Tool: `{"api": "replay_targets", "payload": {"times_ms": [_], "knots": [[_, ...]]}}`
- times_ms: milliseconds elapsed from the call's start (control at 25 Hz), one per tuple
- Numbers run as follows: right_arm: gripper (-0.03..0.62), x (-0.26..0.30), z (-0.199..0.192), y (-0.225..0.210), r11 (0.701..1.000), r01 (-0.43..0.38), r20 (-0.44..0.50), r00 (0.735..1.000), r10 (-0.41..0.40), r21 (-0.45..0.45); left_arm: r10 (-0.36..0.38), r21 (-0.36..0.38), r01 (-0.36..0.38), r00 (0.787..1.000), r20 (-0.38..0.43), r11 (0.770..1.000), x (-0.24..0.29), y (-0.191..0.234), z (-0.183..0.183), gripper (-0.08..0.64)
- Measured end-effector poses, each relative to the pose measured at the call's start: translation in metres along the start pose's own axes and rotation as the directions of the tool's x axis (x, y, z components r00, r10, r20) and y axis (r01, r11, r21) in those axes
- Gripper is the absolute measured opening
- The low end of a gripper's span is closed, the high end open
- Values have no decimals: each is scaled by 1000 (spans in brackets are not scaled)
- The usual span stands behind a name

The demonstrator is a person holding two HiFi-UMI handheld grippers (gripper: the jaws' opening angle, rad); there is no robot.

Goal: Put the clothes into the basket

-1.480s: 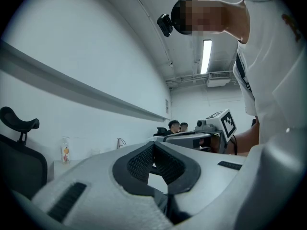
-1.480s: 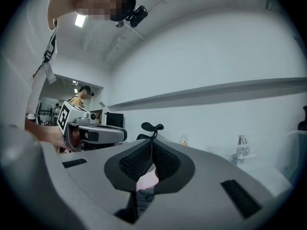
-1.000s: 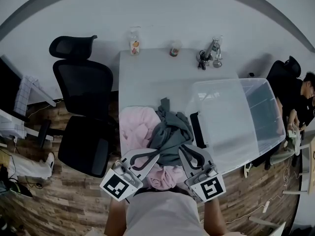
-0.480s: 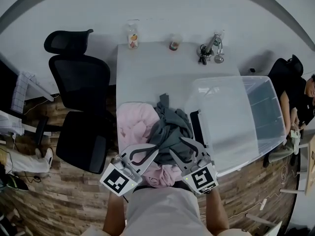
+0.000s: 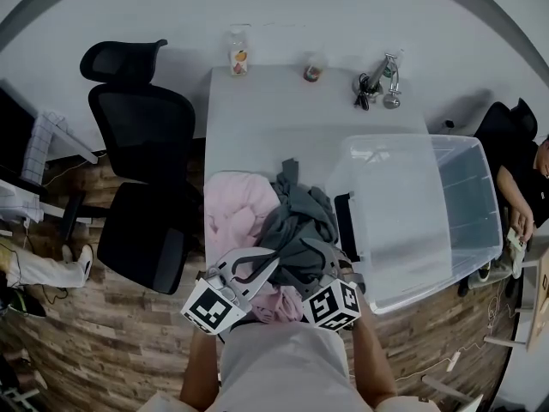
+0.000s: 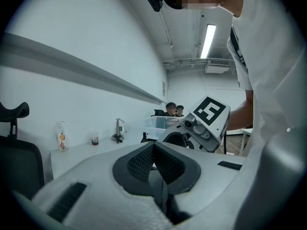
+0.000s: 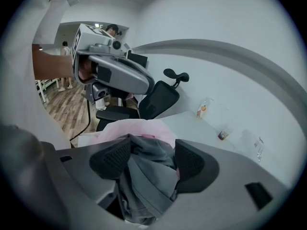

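Note:
A grey garment (image 5: 296,226) lies bunched on a pink one (image 5: 230,217) at the near edge of the white table (image 5: 274,136). The basket is a clear plastic bin (image 5: 467,221) on the table's right end. My right gripper (image 5: 316,266) points down into the grey garment (image 7: 144,176). Its jaws have just been opening and stand apart, with the grey cloth bunched between the pads (image 7: 110,159). My left gripper (image 5: 256,266) hovers just left of it over the pile. In the left gripper view its pads (image 6: 144,159) meet with nothing between them.
A black office chair (image 5: 141,187) stands left of the table. A bottle (image 5: 238,61), a small cup (image 5: 314,73) and a metal stand with keys (image 5: 377,88) sit along the far edge by the wall. A seated person (image 5: 525,174) is at the far right.
My right gripper has tipped downward and sunk into the grey garment, its jaws parting. My left gripper has dropped a little toward the pile.

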State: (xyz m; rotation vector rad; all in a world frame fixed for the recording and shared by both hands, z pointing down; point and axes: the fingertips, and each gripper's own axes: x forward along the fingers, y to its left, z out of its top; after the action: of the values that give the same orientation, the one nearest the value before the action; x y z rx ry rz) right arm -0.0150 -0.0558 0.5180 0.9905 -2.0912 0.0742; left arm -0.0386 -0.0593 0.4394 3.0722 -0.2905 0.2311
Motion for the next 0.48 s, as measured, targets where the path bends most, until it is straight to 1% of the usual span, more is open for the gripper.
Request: {"api": "replay_targets", "payload": {"times_ms": [40, 280, 400, 480], "knots": [[275, 4, -3, 2, 1000, -11, -15, 1000, 11, -10, 6, -14, -6, 1000, -2, 1000, 0, 1, -2, 2], [330, 25, -25, 15, 995, -88, -99, 992, 82, -53, 7, -5, -8, 1000, -26, 1000, -1, 3, -13, 0], [375, 35, -34, 22, 988, -122, -143, 984, 107, -98, 28, -60, -30, 999, -32, 998, -2, 6, -15, 0], [413, 43, -42, 26, 984, -148, -169, 977, 129, -102, 25, -53, -27, 999, -39, 998, -2, 6, -20, 2]]}}
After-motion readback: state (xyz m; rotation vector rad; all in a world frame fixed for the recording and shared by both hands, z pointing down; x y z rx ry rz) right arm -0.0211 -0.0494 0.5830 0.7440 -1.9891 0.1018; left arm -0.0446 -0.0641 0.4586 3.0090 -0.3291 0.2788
